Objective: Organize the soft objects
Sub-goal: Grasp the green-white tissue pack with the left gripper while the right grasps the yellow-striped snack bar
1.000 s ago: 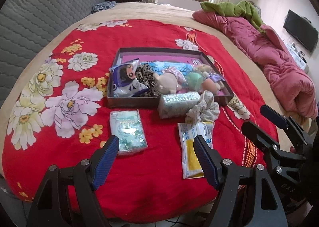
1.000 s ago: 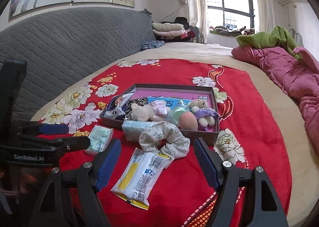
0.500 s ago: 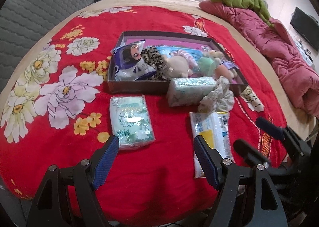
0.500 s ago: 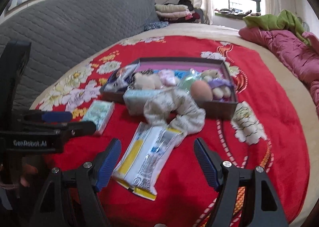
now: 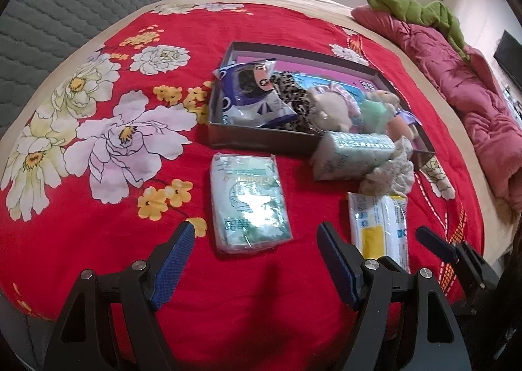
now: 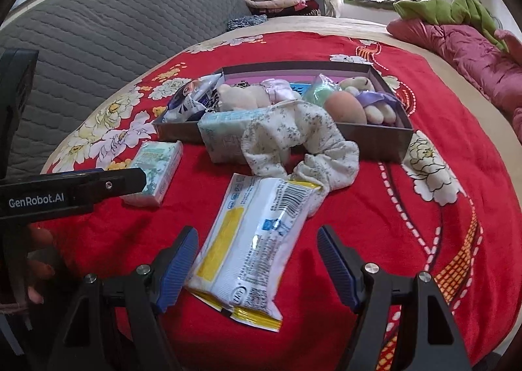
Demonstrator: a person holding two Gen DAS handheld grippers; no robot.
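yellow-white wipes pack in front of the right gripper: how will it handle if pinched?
The wipes pack looks like a soft film pouch, so it will probably dent and sag rather than stay stiff. Its glossy wrapper may slip between the pads. It lies flat on the red quilt, so rolling or tipping seems unlikely.

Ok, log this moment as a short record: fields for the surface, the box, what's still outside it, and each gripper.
surface: red floral bedspread
box: shallow open box, already holding plush toys and pouches
outside, left: green tissue pack, flat on the bedspread
outside, right: yellow-and-white wipes pack
outside, at the box front: pale tissue pack with a floral scrunchie draped against it
left gripper: open, just short of the green tissue pack
right gripper: open, fingers either side of the wipes pack's near end
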